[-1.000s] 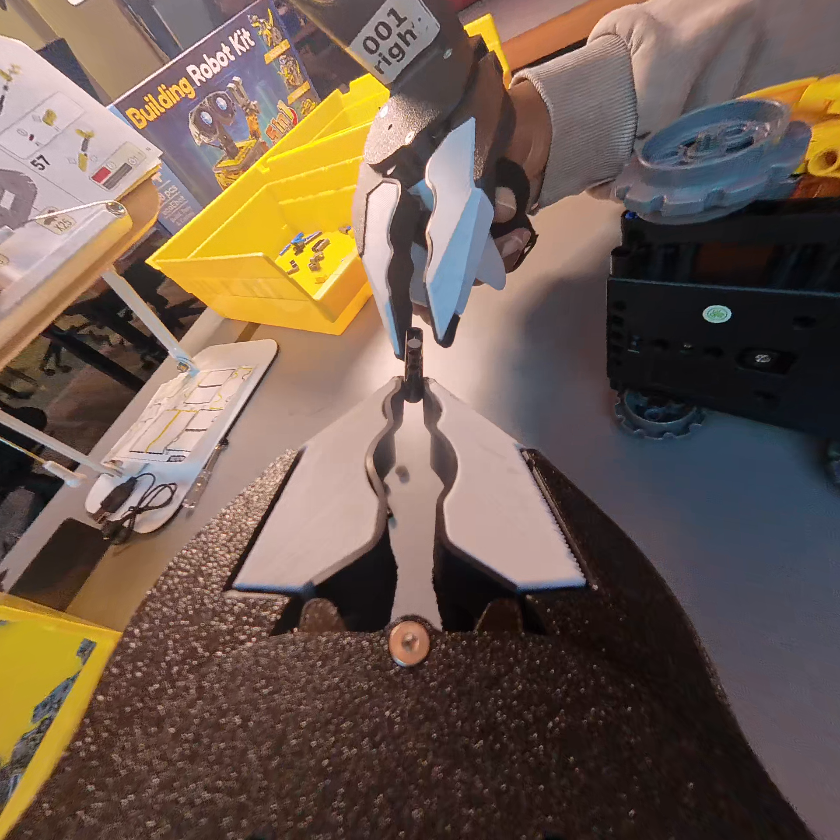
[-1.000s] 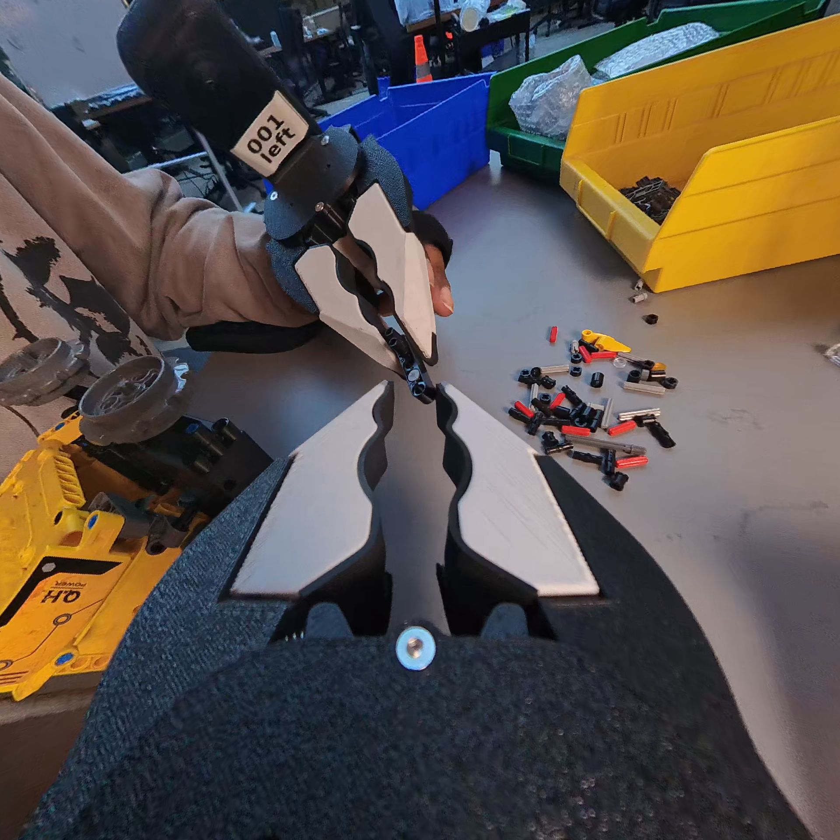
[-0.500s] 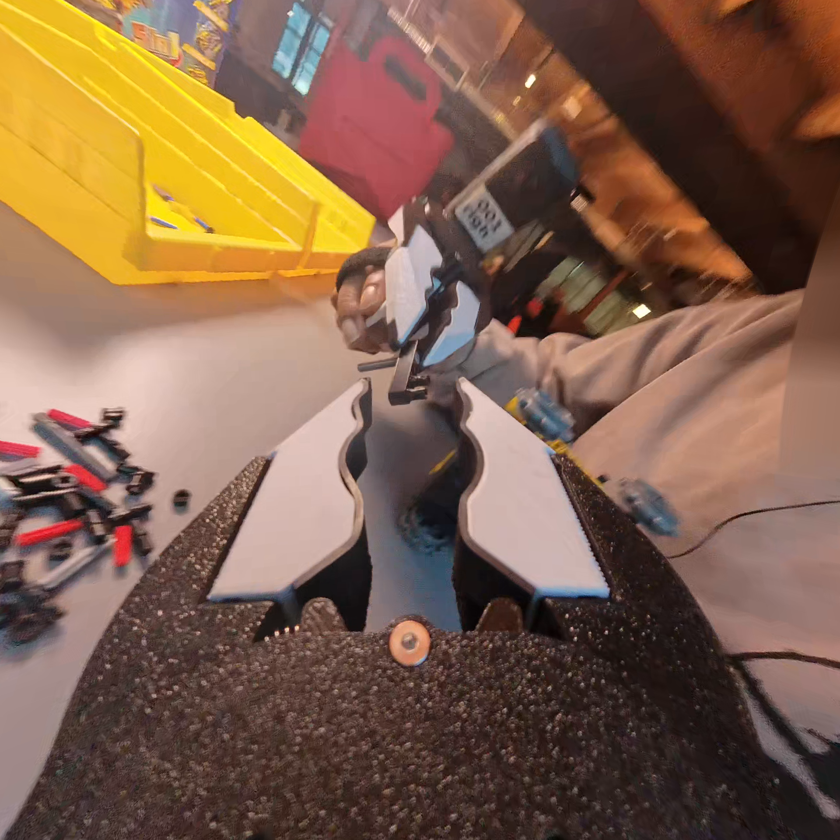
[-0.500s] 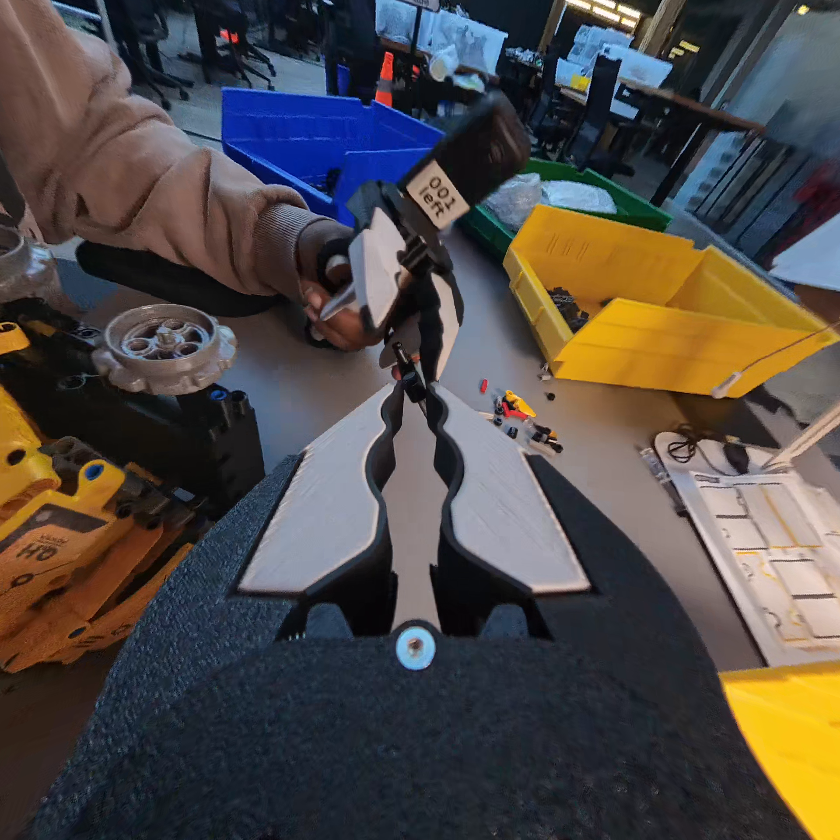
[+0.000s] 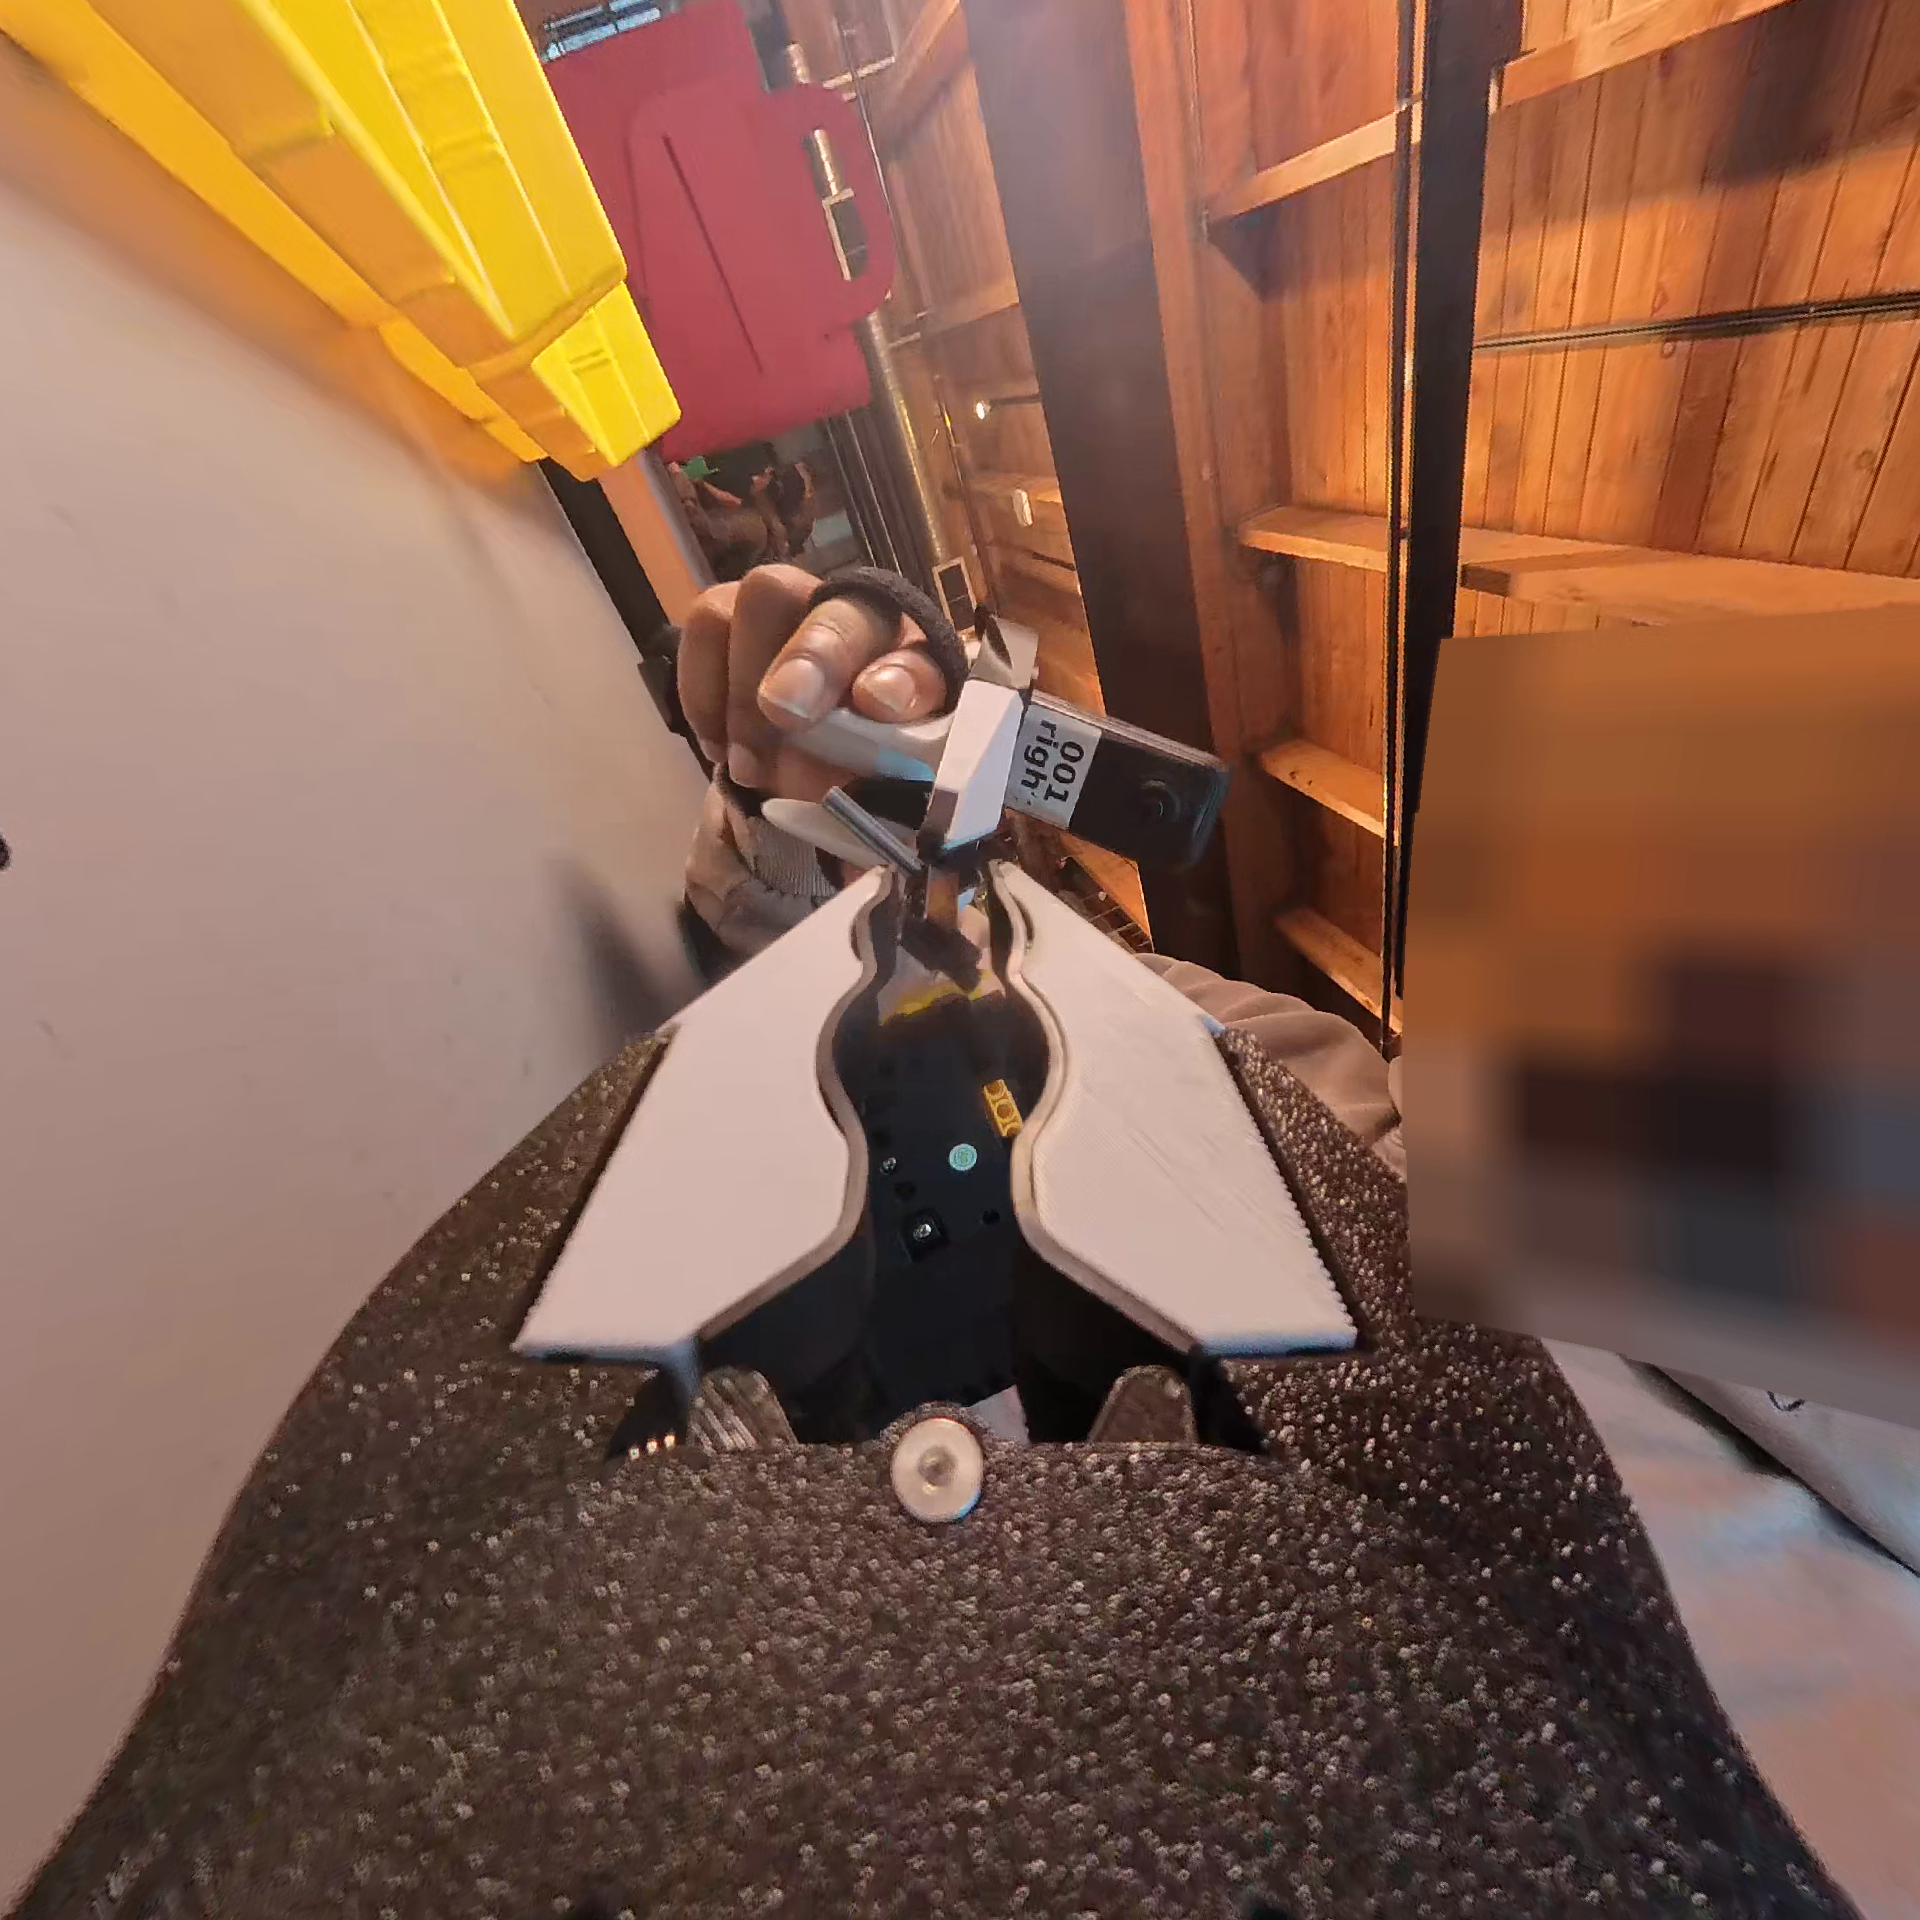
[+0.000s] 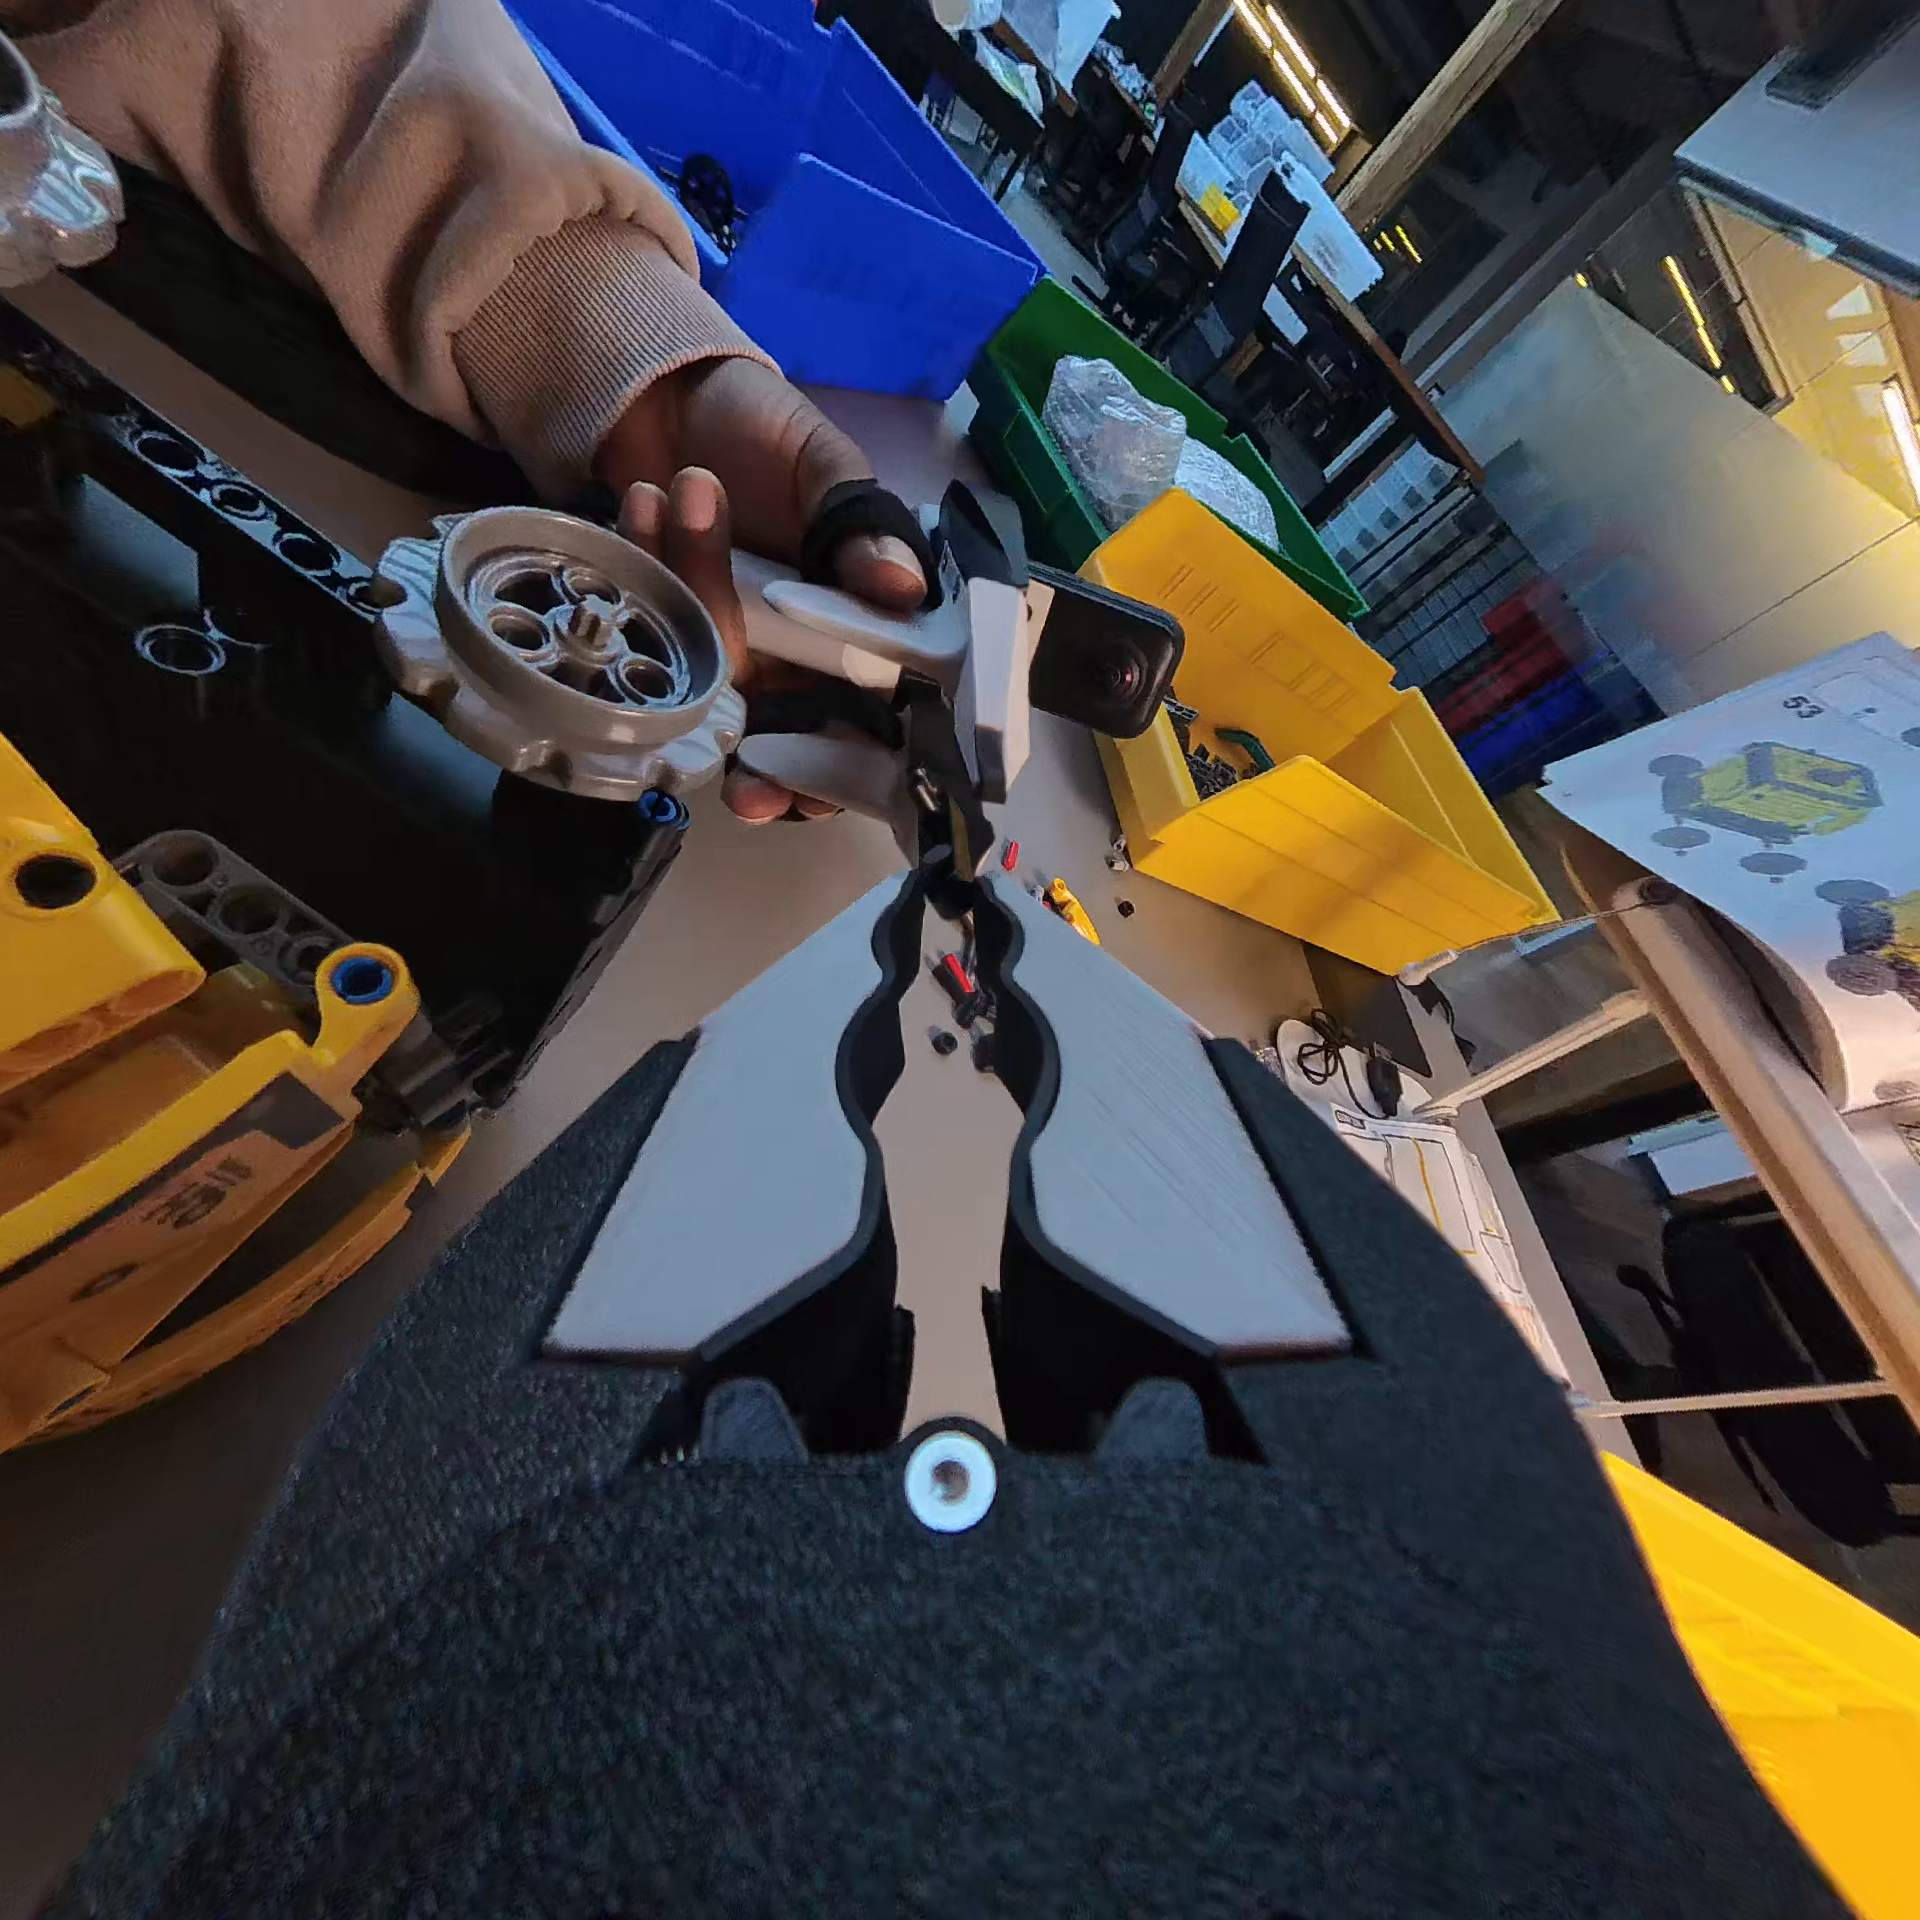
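The right gripper (image 6: 948,888) has its claw pressed nearly together on a small black plastic connector piece (image 6: 948,896), which is held in the air above the grey table (image 6: 727,935). The left gripper (image 5: 940,883) meets it tip to tip. Its fingers sit close on either side of the same piece, but motion blur hides whether they press on it, so I cannot tell. A short grey rod (image 5: 871,837) juts sideways from the meeting point (possibly an axle on the piece).

As things lie, a black-and-yellow brick-built vehicle model (image 6: 156,1091) stands partly assembled beside the grippers, with a grey spoked wheel (image 6: 566,649) on top of it. A scatter of small red and black pins (image 6: 956,982) lies loose on the table, and a yellow plastic bin (image 6: 1320,831) holds more dark parts.

As for writing, a white printed label (image 5: 1055,758) sits on the right gripper's camera and dark lettering is printed on the model's yellow panel. An open instruction booklet (image 6: 1766,790) on a stand shows pictures and a page number.
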A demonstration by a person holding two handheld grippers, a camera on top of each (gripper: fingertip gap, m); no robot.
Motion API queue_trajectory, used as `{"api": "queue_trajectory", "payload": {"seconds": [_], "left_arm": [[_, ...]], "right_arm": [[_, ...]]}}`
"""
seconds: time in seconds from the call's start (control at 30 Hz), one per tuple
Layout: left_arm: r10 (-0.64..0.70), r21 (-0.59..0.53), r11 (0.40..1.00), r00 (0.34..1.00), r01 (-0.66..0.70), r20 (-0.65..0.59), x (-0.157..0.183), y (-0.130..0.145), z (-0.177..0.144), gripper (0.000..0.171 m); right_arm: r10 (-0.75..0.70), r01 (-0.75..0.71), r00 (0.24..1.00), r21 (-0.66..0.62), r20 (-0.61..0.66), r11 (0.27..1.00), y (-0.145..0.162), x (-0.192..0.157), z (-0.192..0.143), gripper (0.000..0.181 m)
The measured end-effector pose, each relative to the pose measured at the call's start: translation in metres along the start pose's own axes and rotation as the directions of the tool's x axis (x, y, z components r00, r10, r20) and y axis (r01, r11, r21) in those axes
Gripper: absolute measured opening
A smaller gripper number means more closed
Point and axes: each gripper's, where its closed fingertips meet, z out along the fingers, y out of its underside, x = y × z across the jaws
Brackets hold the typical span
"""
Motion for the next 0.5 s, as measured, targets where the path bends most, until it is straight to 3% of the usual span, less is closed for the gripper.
{"api": "queue_trajectory", "payload": {"seconds": [0.03,0.17,0.3,0.5], "left_arm": [[0.003,0.005,1.0,1.0,-0.003,0.009,-0.002,-0.001,-0.001,0.007],[0.043,-0.012,0.999,0.998,-0.042,0.049,-0.004,0.0,0.0,0.002],[0.046,0.001,0.999,0.997,-0.046,0.062,-0.006,-0.004,-0.001,0.017],[-0.037,0.045,0.998,0.998,0.035,0.057,-0.014,-0.01,-0.005,0.022]], "right_arm": [[-0.009,0.009,1.0,-0.009,0.005,1.0,0.001,-0.001,0.0,0.007],[-0.041,0.04,0.999,-0.034,-0.005,0.999,0.006,-0.001,0.0,0.007],[-0.094,0.092,0.995,-0.077,-0.021,0.993,0.014,0.001,0.001,0.007],[-0.153,0.147,0.987,-0.101,-0.045,0.984,0.015,0.004,-0.001,0.007]]}}
